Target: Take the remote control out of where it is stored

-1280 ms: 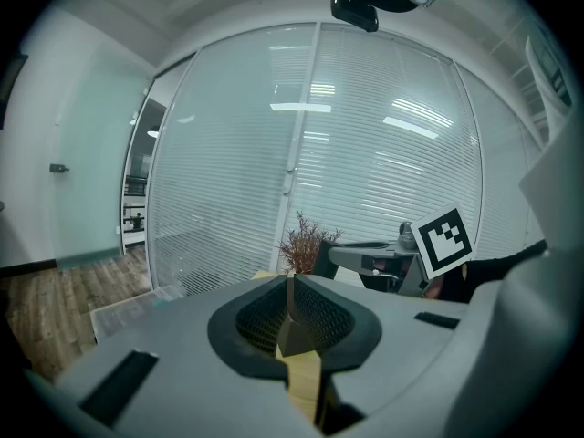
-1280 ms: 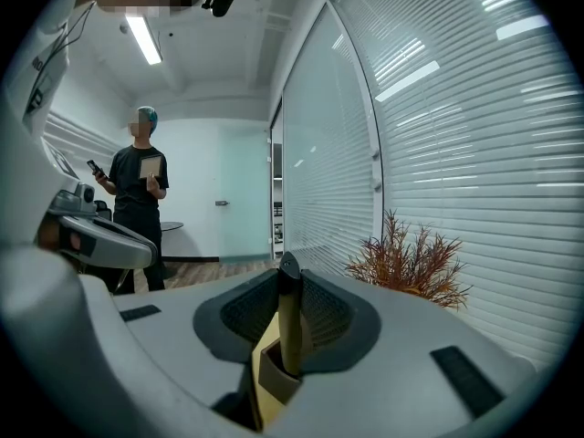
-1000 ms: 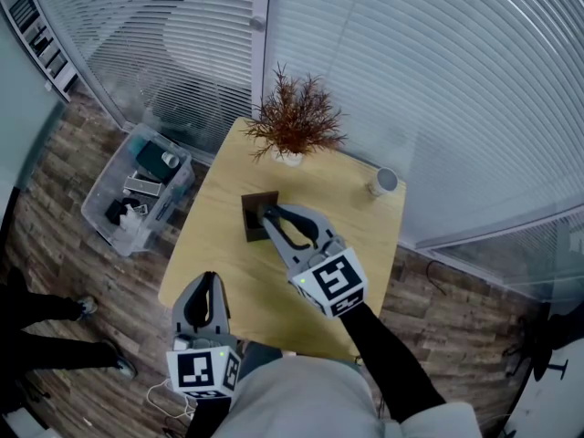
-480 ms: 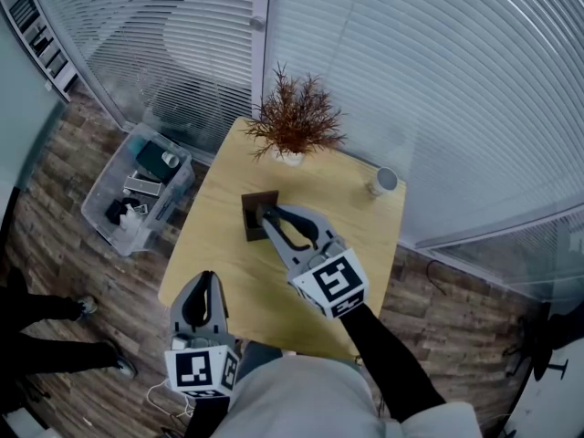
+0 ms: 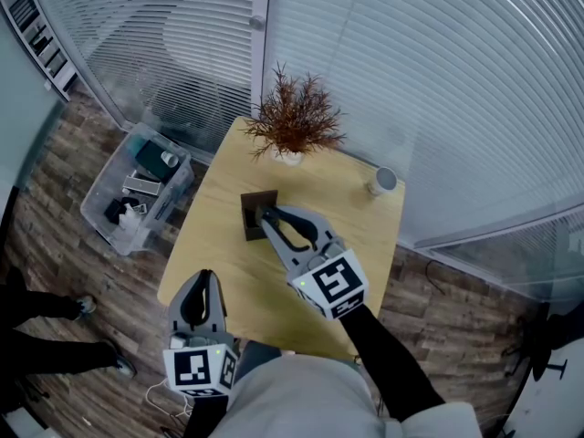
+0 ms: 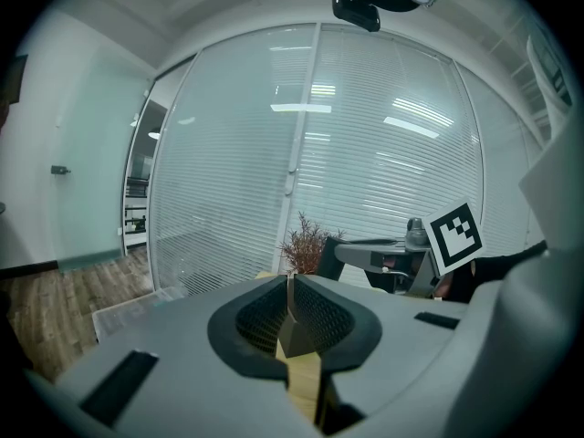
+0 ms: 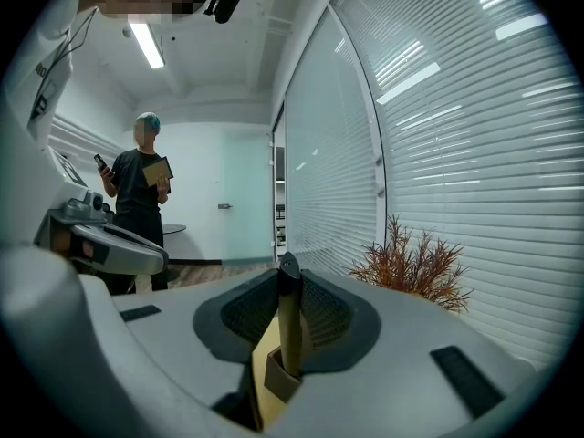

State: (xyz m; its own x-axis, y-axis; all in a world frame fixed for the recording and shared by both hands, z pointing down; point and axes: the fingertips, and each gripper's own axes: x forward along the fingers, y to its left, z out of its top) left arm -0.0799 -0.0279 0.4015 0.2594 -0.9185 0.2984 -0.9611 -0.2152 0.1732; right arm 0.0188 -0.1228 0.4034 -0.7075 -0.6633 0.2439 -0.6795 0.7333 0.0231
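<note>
The task is at the gripping stage, and the lift is not yet done. The remote control (image 7: 289, 322) stands upright with its lower end in the slot of the dark holder (image 5: 256, 215), which sits on the table (image 5: 365, 245).

The right gripper (image 5: 267, 213) reaches to the holder's right edge. Its fingers (image 7: 245, 316) stand partly closed, one on each side of the slim remote. The pads seem to press on it, though the contact line is narrow and hard to read for certain. Judging from this, what remains is to draw the remote straight up and clear of the holder.

From the head view the remote itself cannot be picked out, since the fingertips cover the holder's top.

The left gripper (image 5: 204, 279) hangs well short of the holder, over the near edge of the table. Its fingers (image 6: 260, 316) are brought together with nothing between them.

A potted plant (image 5: 294, 121) stands beyond the holder.
</note>
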